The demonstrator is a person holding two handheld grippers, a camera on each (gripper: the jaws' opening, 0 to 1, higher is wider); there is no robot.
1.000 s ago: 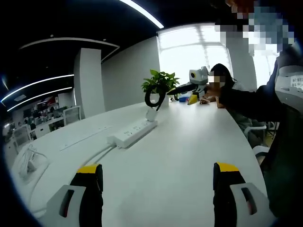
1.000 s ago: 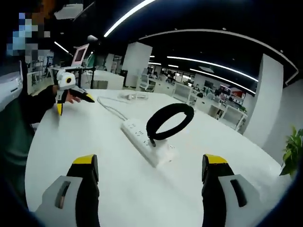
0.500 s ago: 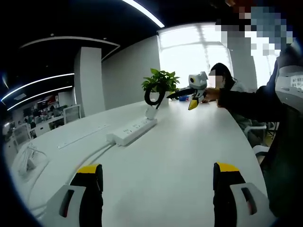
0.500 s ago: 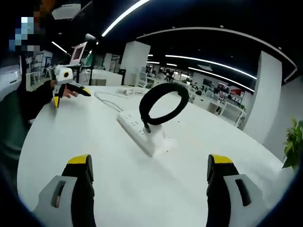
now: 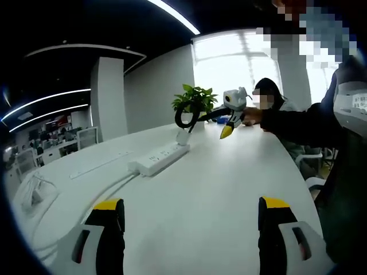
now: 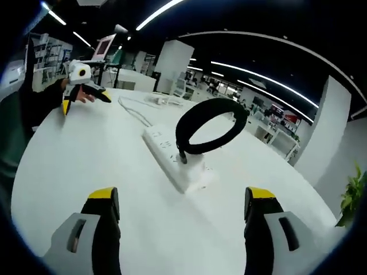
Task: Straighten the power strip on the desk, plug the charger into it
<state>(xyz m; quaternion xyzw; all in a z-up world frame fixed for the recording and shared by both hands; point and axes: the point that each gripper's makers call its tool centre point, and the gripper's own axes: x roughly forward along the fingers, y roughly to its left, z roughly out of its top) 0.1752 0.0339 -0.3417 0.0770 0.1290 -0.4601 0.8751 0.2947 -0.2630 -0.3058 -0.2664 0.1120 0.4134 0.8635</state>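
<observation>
A white power strip (image 5: 160, 159) lies at an angle on the white desk (image 5: 218, 189), its cord trailing toward the near left. At its far end stands a white charger (image 5: 183, 137) with a black cable loop (image 5: 183, 117) rising from it. I cannot tell whether it is plugged in. In the right gripper view the strip (image 6: 169, 157) lies ahead, with the charger (image 6: 198, 175) and the loop (image 6: 209, 123) at its near end. My left gripper (image 5: 192, 215) is open and well short of the strip. My right gripper (image 6: 183, 200) is open too, close to the charger. Each shows in the other's view: the right gripper (image 5: 218, 123) and the left gripper (image 6: 86, 102).
A potted plant (image 5: 195, 100) stands behind the charger. A person (image 5: 266, 100) sits at the desk's far end. A bundle of white cable (image 5: 34, 195) lies at the desk's left edge. A dark sleeve (image 5: 298, 123) reaches in from the right.
In the left gripper view the right gripper has moved left, toward the charger. The right gripper view has tilted and drawn nearer the strip. The strip and charger have not moved.
</observation>
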